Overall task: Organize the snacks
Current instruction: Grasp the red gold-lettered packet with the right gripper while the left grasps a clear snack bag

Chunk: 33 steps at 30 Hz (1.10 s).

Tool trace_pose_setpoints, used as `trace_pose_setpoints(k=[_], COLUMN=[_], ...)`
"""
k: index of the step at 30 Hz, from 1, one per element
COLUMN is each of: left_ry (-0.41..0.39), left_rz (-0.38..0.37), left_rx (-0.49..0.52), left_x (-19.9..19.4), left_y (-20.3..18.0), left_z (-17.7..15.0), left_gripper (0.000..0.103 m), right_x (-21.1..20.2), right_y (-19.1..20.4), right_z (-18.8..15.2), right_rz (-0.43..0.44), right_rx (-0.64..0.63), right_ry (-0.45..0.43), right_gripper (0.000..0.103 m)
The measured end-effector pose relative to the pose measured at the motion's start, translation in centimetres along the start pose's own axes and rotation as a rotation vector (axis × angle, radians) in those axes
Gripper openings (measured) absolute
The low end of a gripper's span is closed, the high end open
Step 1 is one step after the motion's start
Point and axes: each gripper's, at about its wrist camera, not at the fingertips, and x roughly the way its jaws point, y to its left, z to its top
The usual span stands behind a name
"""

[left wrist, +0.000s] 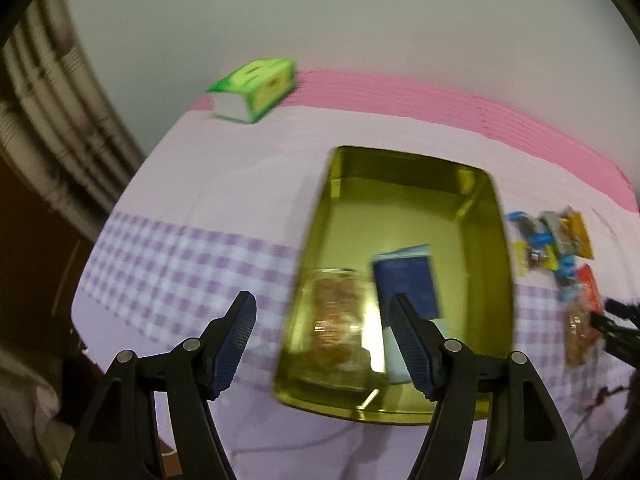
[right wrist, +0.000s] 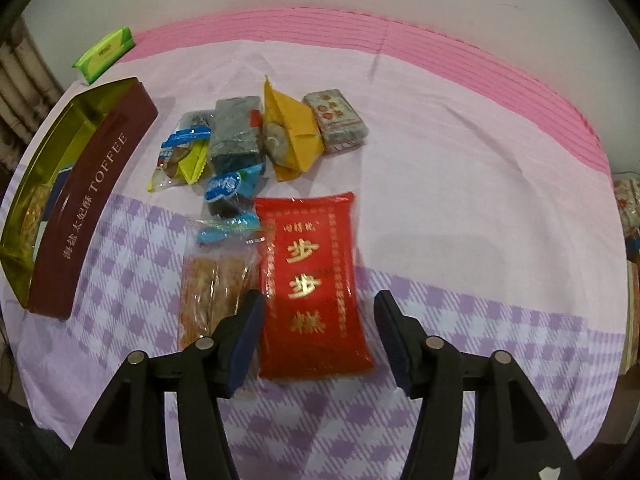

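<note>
So the red packet is lying flat on the checked tablecloth, long axis running away from the camera toward the pink back edge, right between the spread jaws of the right gripper, which aren't gripping anything. Just left of it sits a clear-wrapped biscuit pack, same direction, with a heap of small snacks behind. The left gripper hangs with jaws apart and empty over the gold tin (a biscuit pack and a blue packet already inside, both lengthwise along the tin).
</note>
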Motion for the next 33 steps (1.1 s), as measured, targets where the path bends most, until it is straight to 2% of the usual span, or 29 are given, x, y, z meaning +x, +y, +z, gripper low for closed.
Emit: trace_pose_setpoints(k=[7, 10, 13, 19, 25, 33], left_ry=[0.007, 0.029, 0.055, 0.142, 0.279, 0.382], left_rz=[-0.083, -0.117, -0.150, -0.236, -0.320, -0.352], left_rx=[0.074, 0.094, 0.107, 0.138, 0.130, 0.095], left_x=[-0.8, -0.6, -0.3, 0.6, 2.4, 4.2], left_y=[-5.4, -7.5, -9.5, -14.1, -18.9, -23.4], left_z=[1.0, 1.1, 1.0, 0.5, -0.5, -1.5], left_gripper=[0.070, 0.070, 0.070, 0.070, 0.070, 0.070], right_x=[2.0, 2.0, 1.9, 1.1, 0.7, 0.4], right_y=[-0.1, 0.1, 0.1, -2.5, -5.4, -7.1], right_z=[1.0, 1.1, 0.8, -1.3, -3.0, -4.2], right_rz=[0.029, 0.034, 0.038, 0.038, 0.003, -0.006], right_rx=[0.012, -0.002, 0.002, 0.072, 0.163, 0.208], right_ry=[0.007, -0.009, -0.018, -0.029, -0.033, -0.049], right_gripper=[0.058, 0.047, 0.044, 0.042, 0.042, 0.043])
